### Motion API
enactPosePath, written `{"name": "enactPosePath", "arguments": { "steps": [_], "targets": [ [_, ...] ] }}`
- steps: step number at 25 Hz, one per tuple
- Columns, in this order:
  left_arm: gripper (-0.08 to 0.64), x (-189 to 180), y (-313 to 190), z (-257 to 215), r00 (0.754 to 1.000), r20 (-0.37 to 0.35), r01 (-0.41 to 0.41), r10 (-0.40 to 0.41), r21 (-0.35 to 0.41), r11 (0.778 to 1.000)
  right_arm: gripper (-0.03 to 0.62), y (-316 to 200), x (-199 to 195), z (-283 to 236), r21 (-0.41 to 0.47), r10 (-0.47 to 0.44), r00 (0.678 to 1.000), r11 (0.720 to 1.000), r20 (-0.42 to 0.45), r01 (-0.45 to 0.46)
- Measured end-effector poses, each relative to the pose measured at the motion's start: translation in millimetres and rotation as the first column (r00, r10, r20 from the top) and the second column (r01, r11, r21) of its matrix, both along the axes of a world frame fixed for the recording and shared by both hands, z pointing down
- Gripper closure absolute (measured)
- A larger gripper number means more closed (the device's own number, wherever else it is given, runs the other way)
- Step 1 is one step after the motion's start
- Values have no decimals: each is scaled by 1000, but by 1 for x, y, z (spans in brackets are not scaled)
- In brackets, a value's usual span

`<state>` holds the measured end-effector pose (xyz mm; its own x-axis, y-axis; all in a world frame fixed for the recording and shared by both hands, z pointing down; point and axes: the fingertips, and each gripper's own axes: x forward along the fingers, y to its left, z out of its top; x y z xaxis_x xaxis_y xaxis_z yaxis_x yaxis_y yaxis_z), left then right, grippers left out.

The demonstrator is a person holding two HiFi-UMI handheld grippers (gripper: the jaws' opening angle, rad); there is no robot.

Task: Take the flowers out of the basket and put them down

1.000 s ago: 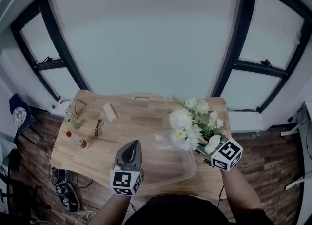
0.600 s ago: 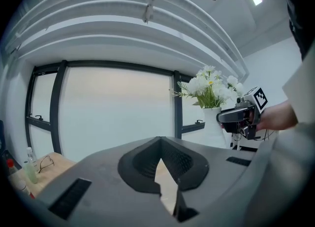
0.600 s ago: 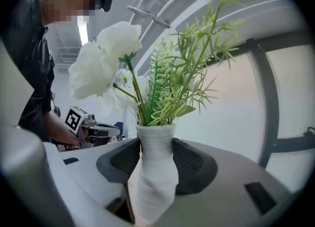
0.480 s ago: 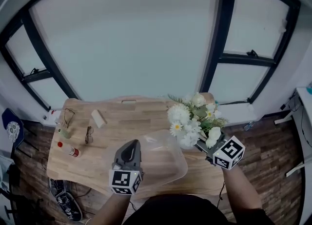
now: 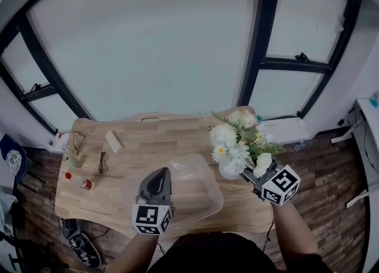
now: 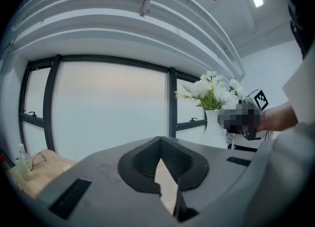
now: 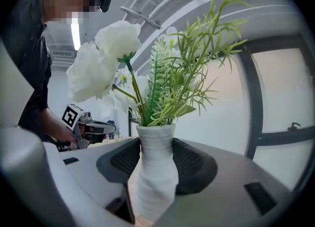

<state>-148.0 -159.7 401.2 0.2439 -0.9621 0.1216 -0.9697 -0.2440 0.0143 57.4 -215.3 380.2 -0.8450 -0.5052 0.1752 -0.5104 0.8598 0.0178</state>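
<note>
Wooden table [image 5: 177, 138], flowers [image 5: 237, 144] at one end, dark plank floor [image 5: 331, 192], large windows [image 5: 148, 47].

Soft daylight through the frosted windows [image 5: 148, 47] leaves the counter [image 5: 172, 138] almost shadowless. Every view bows at its edges, and both gripper views darken to black corners. A ceiling lamp [image 7: 75, 33] glares at upper left of the right one, where the flowers [image 7: 106, 58] wash out white.

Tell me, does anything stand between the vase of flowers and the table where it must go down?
Nothing visible does. The right gripper holds the white vase of flowers to the right of the clear basket, and the wooden table near it looks bare.
</note>
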Motion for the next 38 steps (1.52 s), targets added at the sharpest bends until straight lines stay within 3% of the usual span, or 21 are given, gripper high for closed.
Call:
{"name": "enactPosePath", "arguments": {
  "steps": [8, 38],
  "targets": [
    [555, 8, -5, 1, 1000, 4, -4, 4, -3, 1000, 364, -5, 23, 13, 2, 75, 997, 997, 4, -75],
    [555, 41, -25, 17, 1000, 13, 5, -4, -38, 999, 364, -18, 58, 97, -73, 148, 989, 986, -28, -150]
  ]
}}
